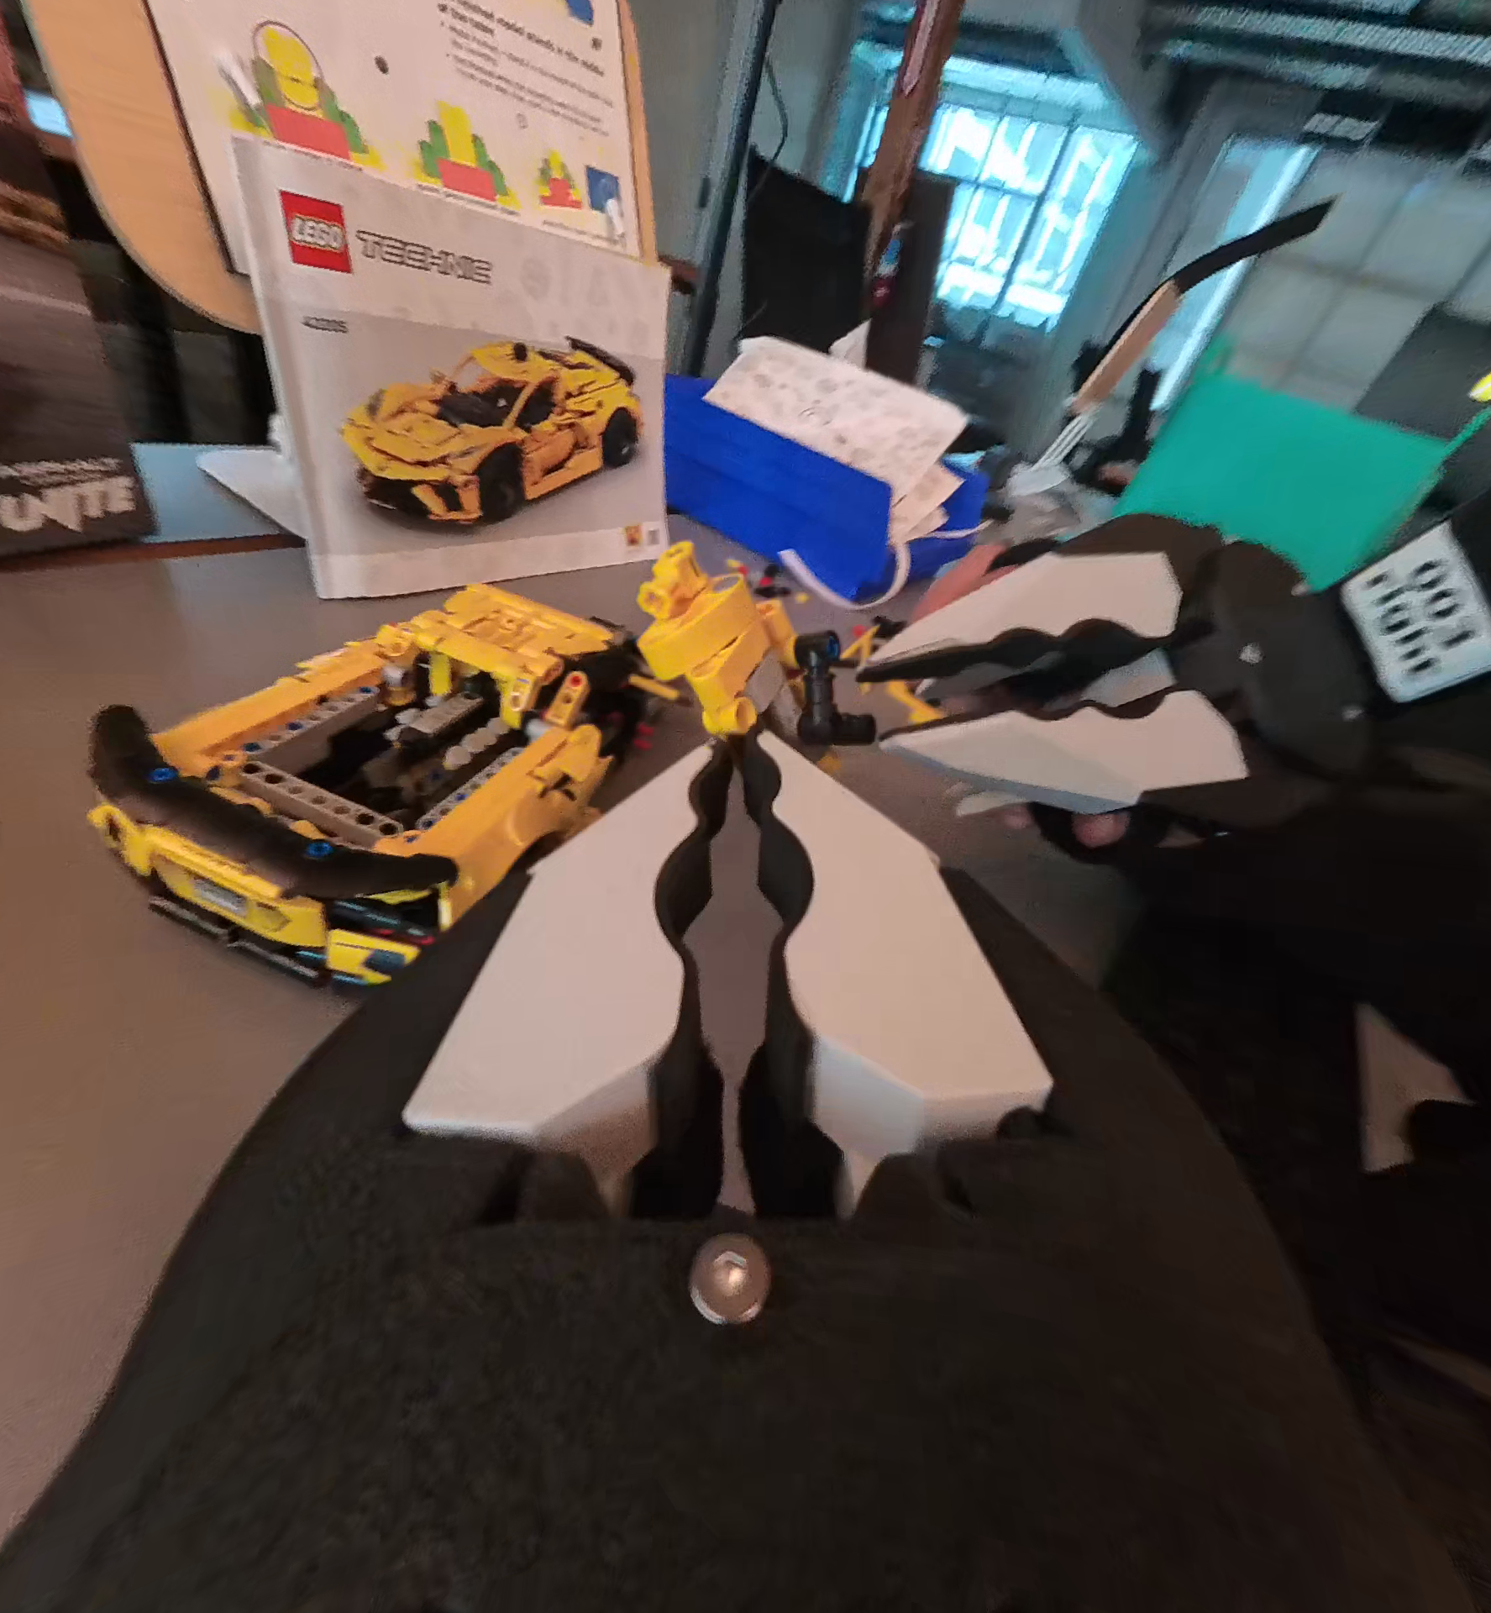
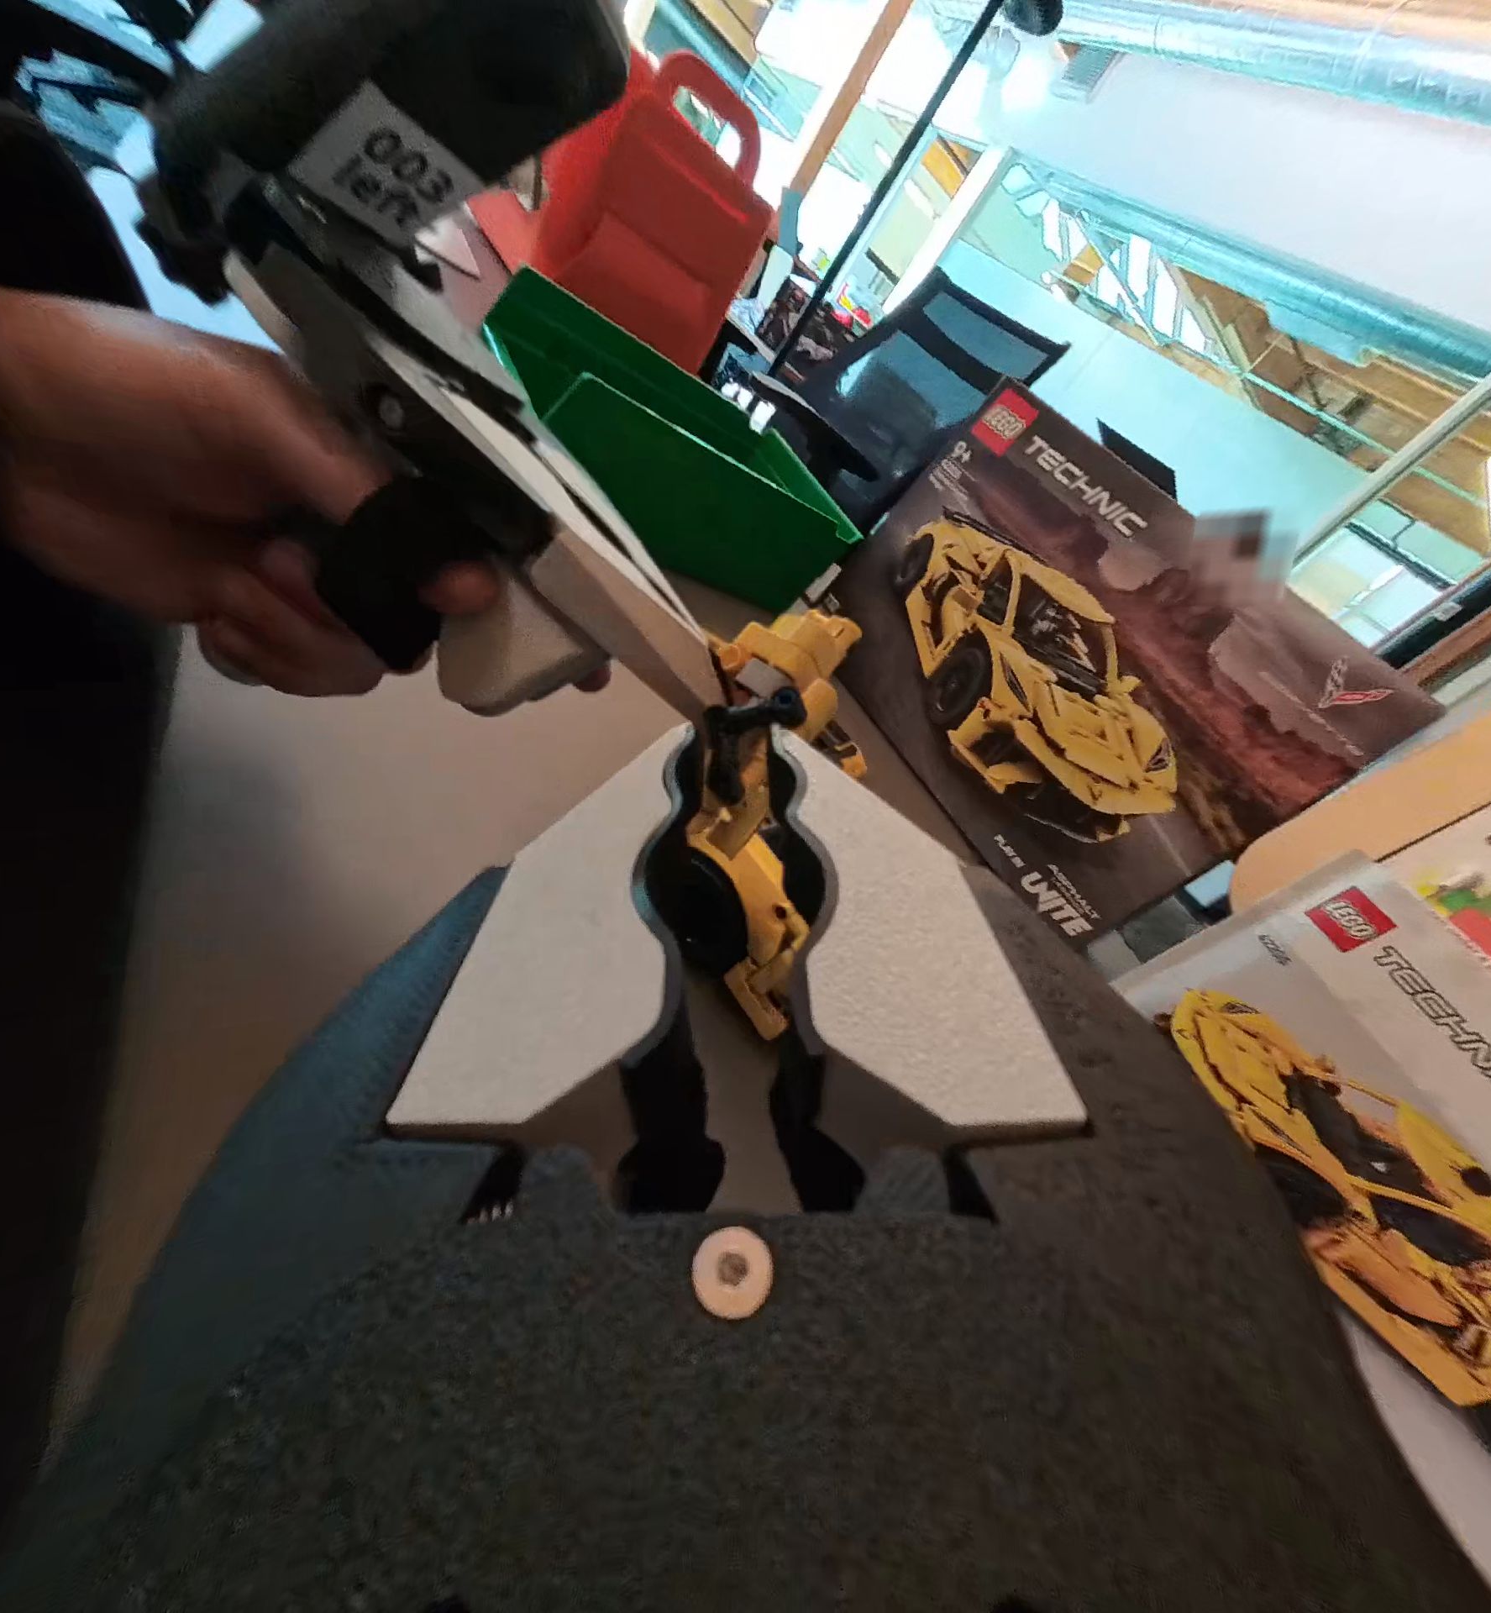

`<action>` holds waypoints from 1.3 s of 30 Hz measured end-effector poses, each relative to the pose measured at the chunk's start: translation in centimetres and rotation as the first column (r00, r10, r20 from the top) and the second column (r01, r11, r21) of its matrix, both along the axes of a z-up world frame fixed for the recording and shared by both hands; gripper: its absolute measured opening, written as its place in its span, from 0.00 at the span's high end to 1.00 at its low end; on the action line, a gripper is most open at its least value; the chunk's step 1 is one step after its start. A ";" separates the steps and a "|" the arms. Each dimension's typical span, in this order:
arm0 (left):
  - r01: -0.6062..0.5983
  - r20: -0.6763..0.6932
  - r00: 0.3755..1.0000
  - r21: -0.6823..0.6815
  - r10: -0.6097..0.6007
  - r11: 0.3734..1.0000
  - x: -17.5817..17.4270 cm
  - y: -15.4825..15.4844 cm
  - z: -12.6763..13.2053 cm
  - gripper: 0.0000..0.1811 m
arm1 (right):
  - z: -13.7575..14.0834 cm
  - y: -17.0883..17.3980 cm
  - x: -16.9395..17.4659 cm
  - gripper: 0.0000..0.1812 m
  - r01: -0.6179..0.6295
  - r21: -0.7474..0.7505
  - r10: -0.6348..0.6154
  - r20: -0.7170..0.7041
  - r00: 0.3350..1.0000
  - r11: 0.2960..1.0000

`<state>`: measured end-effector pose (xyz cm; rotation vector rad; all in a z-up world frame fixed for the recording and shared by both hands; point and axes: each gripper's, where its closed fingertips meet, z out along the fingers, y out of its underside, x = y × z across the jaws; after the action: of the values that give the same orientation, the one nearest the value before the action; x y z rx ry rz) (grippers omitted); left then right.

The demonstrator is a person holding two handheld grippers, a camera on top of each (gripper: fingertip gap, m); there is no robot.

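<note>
Yellow brick car [image 1: 331, 785]: it is sitting on the grey desk [image 1: 43, 1091] at about nine o'clock from my left tongs, unfinished, its inner frame showing and a black wing across its near end.
Booklet [image 1: 471, 410]: it is standing upright behind the car, at eleven o'clock, with a yellow car pictured on its cover.
Left tongs [image 1: 737, 746]: I am clenching them on the lower end of a small yellow brick assembly [image 1: 711, 641], which is rising at twelve o'clock from the tips.
Blue bin [image 1: 776, 489]: it is lying at one o'clock, with printed sheets resting in it.
Right tongs [image 1: 872, 703]: they are coming in from three o'clock, and I am closing them around the same assembly [image 2: 746, 908]; in the right wrist view its yellow and black parts are sitting between the pads.
Green bin [image 2: 680, 463]: it is resting farther back on the desk, at twelve o'clock in the right wrist view.
Box [image 2: 1117, 663]: it is standing at two o'clock there, dark, with a yellow car pictured on it.
</note>
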<state>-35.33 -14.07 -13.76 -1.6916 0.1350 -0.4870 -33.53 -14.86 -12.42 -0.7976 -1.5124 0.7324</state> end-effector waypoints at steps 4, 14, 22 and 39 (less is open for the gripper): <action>-0.038 -0.093 0.995 -0.020 0.036 0.999 0.0 0.3 -0.7 0.99 | -0.8 0.1 -0.3 0.93 0.046 0.098 -0.049 0.033 0.998 0.994; -0.060 -0.046 0.997 -0.069 0.057 0.996 -0.2 0.6 -1.4 0.99 | -2.2 1.2 -1.1 0.96 0.183 0.282 -0.209 0.064 0.976 0.942; 0.104 0.258 0.962 -0.030 -0.093 0.994 1.0 0.3 0.4 0.77 | 0.4 1.4 -0.4 0.97 0.130 0.144 -0.135 0.028 0.990 0.981; -0.005 0.087 0.996 0.054 0.000 0.999 -0.3 -0.1 1.4 0.92 | -0.9 -0.2 -1.0 0.97 0.061 0.081 -0.069 0.094 0.993 0.995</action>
<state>-35.59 -14.17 -12.35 -1.6144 0.0819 -0.5493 -34.56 -15.08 -13.30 -0.8295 -1.5843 0.5899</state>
